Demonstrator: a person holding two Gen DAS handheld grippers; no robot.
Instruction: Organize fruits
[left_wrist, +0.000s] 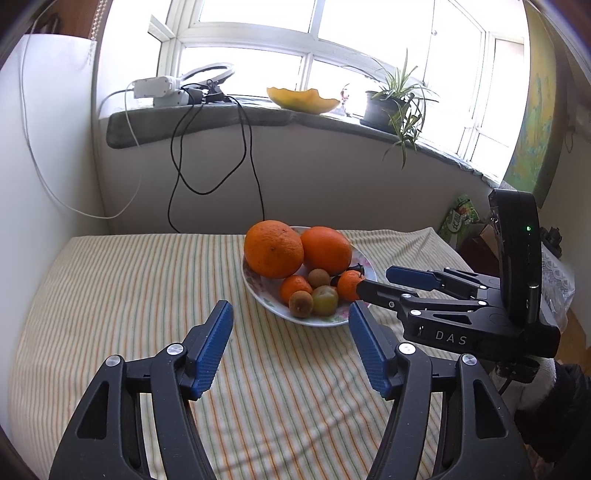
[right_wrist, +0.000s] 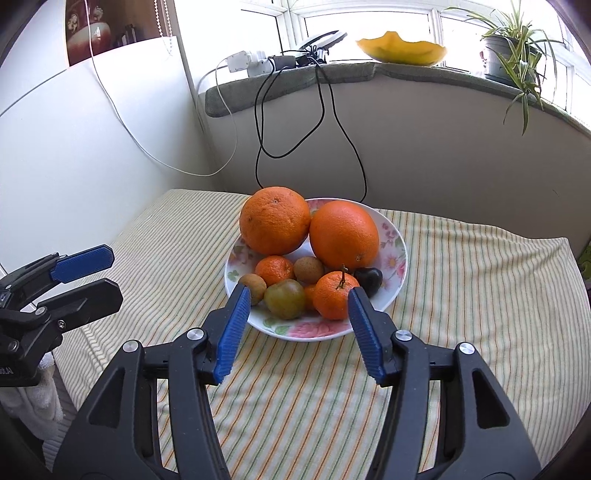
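A floral plate (right_wrist: 397, 240) near the far edge of the striped cloth (right_wrist: 480, 314) holds two large oranges (right_wrist: 275, 219), two clear tangerines (right_wrist: 336, 295), two brown fruits (right_wrist: 309, 268), one greenish fruit (right_wrist: 285, 298) and one dark fruit (right_wrist: 369, 278); an orange sliver between them may be a third tangerine. Both the left gripper (left_wrist: 290, 317) and right gripper (right_wrist: 297, 308) have jaws spread and empty, the right one's at the plate's near rim

The striped bench (right_wrist: 461, 295) lies bare on both sides of the flowered plate (right_wrist: 395, 258), giving open passage. In the plate, 2 large oranges (right_wrist: 275, 219) block the far half; small fruits crowd the near rim. The left claw (right_wrist: 92, 277) occupies the left edge, and the wall (right_wrist: 424, 147) closes off the back.
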